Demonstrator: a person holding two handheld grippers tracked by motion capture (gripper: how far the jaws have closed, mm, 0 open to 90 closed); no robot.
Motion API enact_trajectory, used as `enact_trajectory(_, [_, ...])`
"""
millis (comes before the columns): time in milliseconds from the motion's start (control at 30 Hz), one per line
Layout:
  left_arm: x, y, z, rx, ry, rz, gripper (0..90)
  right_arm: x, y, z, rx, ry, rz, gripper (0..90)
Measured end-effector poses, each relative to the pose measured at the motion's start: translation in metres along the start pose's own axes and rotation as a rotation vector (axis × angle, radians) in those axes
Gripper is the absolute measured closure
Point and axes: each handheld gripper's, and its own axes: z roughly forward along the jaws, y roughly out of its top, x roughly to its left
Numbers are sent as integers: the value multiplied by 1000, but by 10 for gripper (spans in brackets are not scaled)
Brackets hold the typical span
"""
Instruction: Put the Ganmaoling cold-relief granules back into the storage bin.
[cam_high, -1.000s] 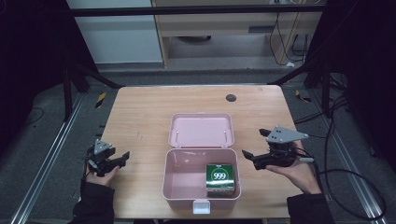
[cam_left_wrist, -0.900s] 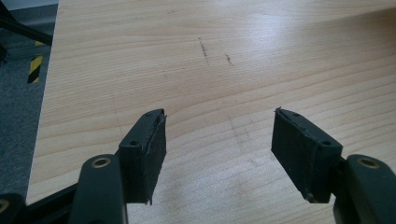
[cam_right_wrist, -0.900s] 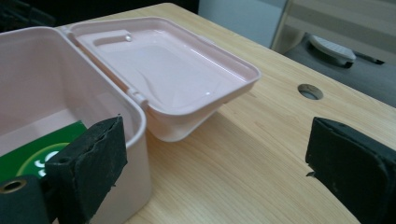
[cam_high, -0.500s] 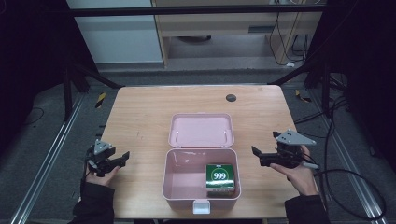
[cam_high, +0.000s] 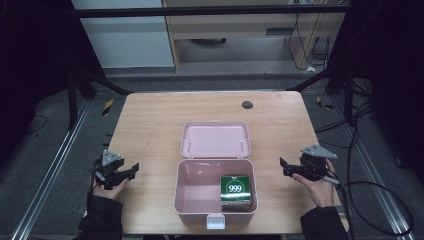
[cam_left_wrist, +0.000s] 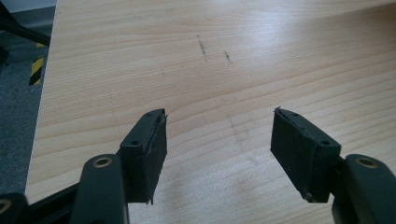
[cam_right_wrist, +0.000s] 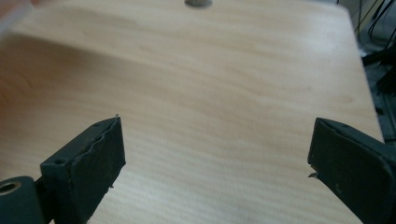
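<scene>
An open pink box sits at the table's front middle, its lid laid back flat behind it. Inside, at the box's right, lies a green packet marked 999. My left gripper hovers over the table's front left, open and holding nothing; its jaws stand wide over bare wood in the left gripper view. My right gripper is to the right of the box, open and apart from it; its jaws spread wide over bare wood.
A small dark round disc lies near the table's far edge, also seen as the disc in the right gripper view. The wooden table has dark floor, rails and cables around it.
My right gripper has drawn back to the right, away from the box. The left gripper has stayed nearly in place. The box and packet have not moved.
</scene>
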Motion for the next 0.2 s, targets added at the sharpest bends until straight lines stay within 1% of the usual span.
enact_trajectory(67, [1, 0, 0, 2, 3, 0, 350, -3, -5, 3, 15, -14, -9, 35])
enact_trajectory(200, [2, -1, 1, 8, 5, 3, 348, -7, -12, 7, 45, -28, -2, 32])
